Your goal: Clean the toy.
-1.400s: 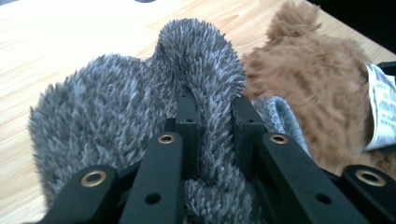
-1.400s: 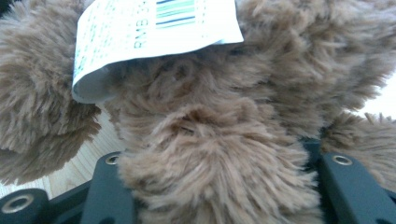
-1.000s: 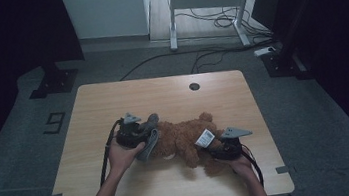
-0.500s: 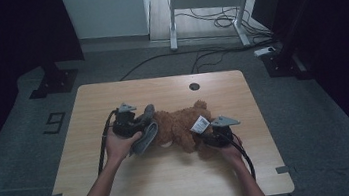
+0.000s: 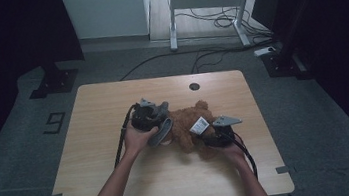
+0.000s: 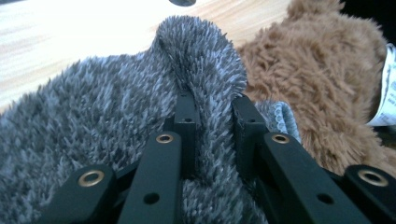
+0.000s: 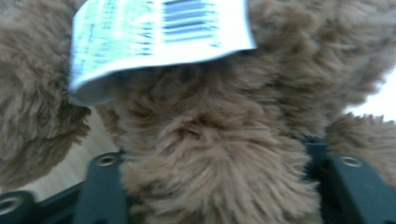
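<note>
A brown teddy bear (image 5: 185, 123) lies mid-table with a white barcode tag (image 5: 199, 125). My left gripper (image 5: 162, 125) sits at its left side, shut on a fold of grey fuzzy cloth (image 5: 160, 133). In the left gripper view the cloth (image 6: 93, 102) bunches up between the jaws of the left gripper (image 6: 212, 105), with the bear (image 6: 317, 70) just beyond. My right gripper (image 5: 207, 137) is at the bear's near right. Its jaws have just been opening. A plush part of the bear (image 7: 210, 140) lies between the jaws of the right gripper (image 7: 212, 156), under the tag (image 7: 154, 32).
The wooden table (image 5: 122, 185) has a round cable hole (image 5: 194, 86) near its far edge. Black cables trail from both grippers toward the near edge. A white desk frame (image 5: 206, 3) and floor cables stand behind the table.
Both hands, the grey cloth and the bear have shifted toward the table's far side. The left hand moved most.
</note>
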The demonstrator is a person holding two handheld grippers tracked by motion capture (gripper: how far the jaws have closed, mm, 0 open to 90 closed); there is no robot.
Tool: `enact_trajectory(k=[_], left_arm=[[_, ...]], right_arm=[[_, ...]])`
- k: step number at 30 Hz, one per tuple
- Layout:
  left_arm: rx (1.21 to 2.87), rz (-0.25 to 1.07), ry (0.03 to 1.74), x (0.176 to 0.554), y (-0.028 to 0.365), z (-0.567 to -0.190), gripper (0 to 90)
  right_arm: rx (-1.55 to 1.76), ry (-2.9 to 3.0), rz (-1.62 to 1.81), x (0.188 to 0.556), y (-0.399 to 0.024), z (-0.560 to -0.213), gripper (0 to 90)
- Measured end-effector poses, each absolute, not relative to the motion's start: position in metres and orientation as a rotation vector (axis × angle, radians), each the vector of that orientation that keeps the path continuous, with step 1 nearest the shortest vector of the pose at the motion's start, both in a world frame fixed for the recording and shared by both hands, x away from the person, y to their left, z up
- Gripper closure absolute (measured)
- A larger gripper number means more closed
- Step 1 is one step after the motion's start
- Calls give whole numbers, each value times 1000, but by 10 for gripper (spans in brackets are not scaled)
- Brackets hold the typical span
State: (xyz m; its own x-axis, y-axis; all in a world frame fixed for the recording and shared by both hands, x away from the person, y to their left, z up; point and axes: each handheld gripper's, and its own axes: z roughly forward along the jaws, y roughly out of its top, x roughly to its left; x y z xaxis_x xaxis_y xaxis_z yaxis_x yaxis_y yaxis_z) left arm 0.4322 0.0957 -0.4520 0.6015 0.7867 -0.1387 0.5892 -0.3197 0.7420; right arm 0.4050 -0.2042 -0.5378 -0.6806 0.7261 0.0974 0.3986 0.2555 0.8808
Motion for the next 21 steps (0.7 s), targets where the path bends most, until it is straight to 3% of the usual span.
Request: enact_trajectory(k=[4, 11, 15, 21], left_arm=[[2022, 329, 1060, 418, 102, -458, 759], [2017, 367, 1031, 396, 108, -465, 760], [2016, 365, 1012, 385, 110, -467, 760], [2001, 323, 983, 366, 114, -473, 760]], right_arm=[[1065, 2224, 1416, 397, -208, -532, 305], [1086, 2183, 1463, 376, -217, -525, 307], [1069, 2218, 1455, 368, -217, -526, 455], [1078, 2257, 1429, 362, -216, -538, 574]])
